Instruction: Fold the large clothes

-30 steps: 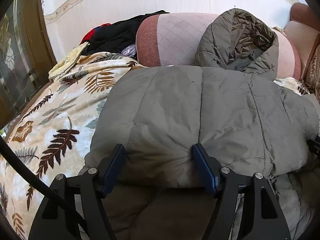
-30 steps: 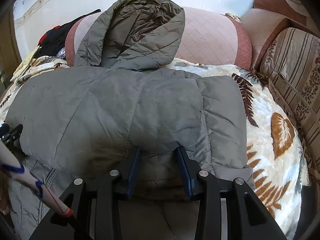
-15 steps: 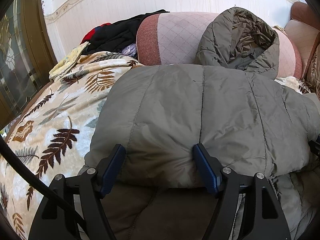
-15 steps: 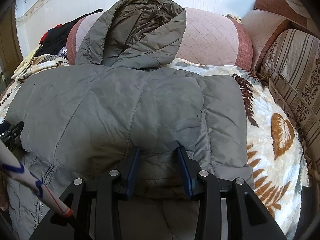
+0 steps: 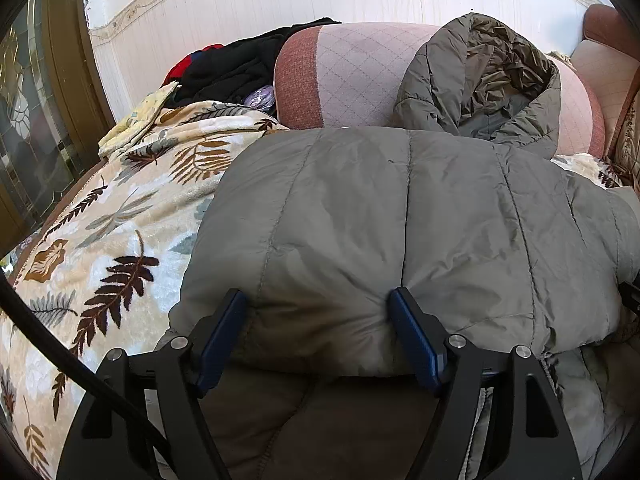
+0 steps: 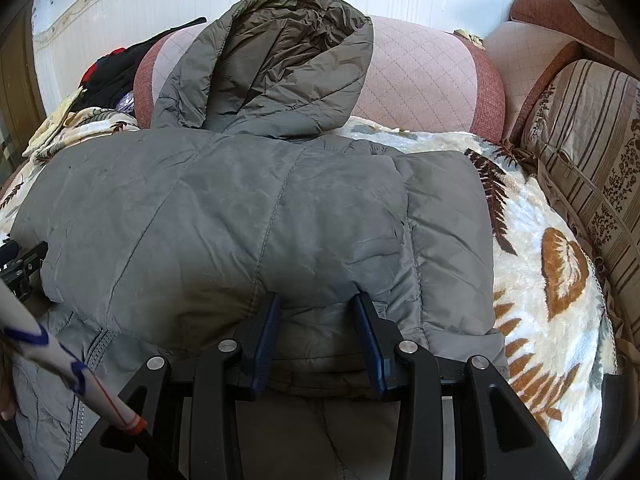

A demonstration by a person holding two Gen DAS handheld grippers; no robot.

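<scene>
Grey-green puffer jacket lies on the leaf-print blanket over the sofa, bottom part folded up over the body. Hood open, propped against the pink quilted backrest.

Left hand-held gripper: jaws set wide, straddling the near folded edge of the jacket. Blue pads dent the padding on both sides, so it reads as a grip on a thick bunch of fabric, but can't tell how firm.

Right hand-held gripper: narrower gap, pads clamped on the same folded edge further to the right. Fabric puckers between them, so gripping the jacket.

Fold sits fairly flat across the chest. Zipper edge of the lower layer shows at the near left in the right wrist view.

Pile of dark clothes at the far left end of the sofa, well apart from the jacket. Striped cushion on the right, beside the blanket.
</scene>
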